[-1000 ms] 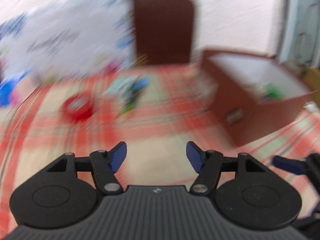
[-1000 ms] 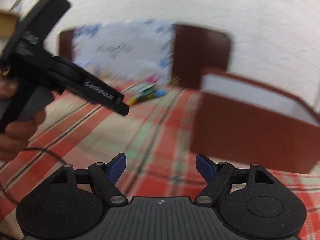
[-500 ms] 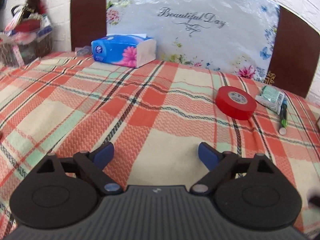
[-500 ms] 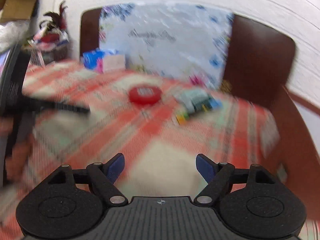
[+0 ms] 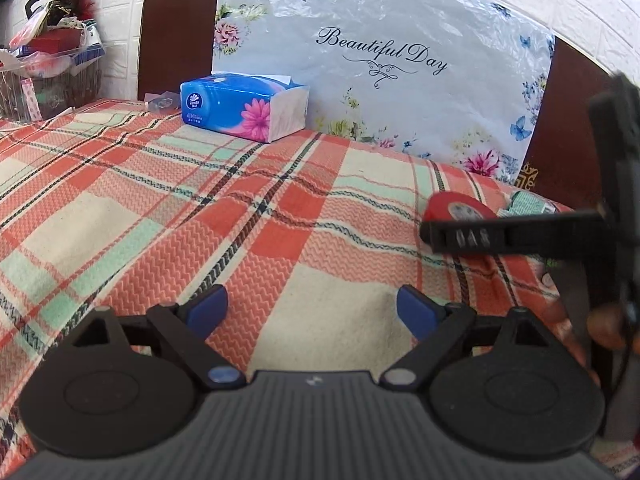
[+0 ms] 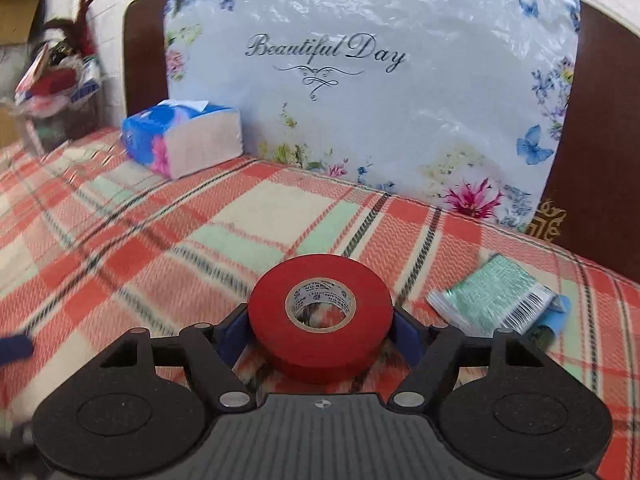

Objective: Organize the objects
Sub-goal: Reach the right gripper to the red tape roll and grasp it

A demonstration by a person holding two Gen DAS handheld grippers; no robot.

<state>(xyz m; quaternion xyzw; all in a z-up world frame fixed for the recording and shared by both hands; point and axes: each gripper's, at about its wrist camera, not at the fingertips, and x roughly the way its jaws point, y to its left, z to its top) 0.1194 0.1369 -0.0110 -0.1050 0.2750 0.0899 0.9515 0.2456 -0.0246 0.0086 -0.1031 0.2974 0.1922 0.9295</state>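
A red roll of tape (image 6: 320,312) lies flat on the plaid cloth, right between the blue pads of my right gripper (image 6: 320,330). The jaws stand on either side of the roll, close to it; I cannot tell whether they press it. In the left wrist view the roll (image 5: 452,210) is partly hidden behind the right gripper's black body (image 5: 520,236). My left gripper (image 5: 310,312) is open and empty, low over the cloth. A green sachet (image 6: 492,300) and pens (image 6: 552,316) lie right of the roll.
A blue tissue pack (image 5: 244,106) lies at the back left. A floral "Beautiful Day" cushion (image 5: 380,60) leans on the dark headboard (image 5: 176,32). A basket of clutter (image 5: 48,76) stands at the far left.
My right gripper has moved forward to the red tape roll, which now sits between its jaws. My left gripper swung left and has since stayed about still; the right gripper now shows in its view.
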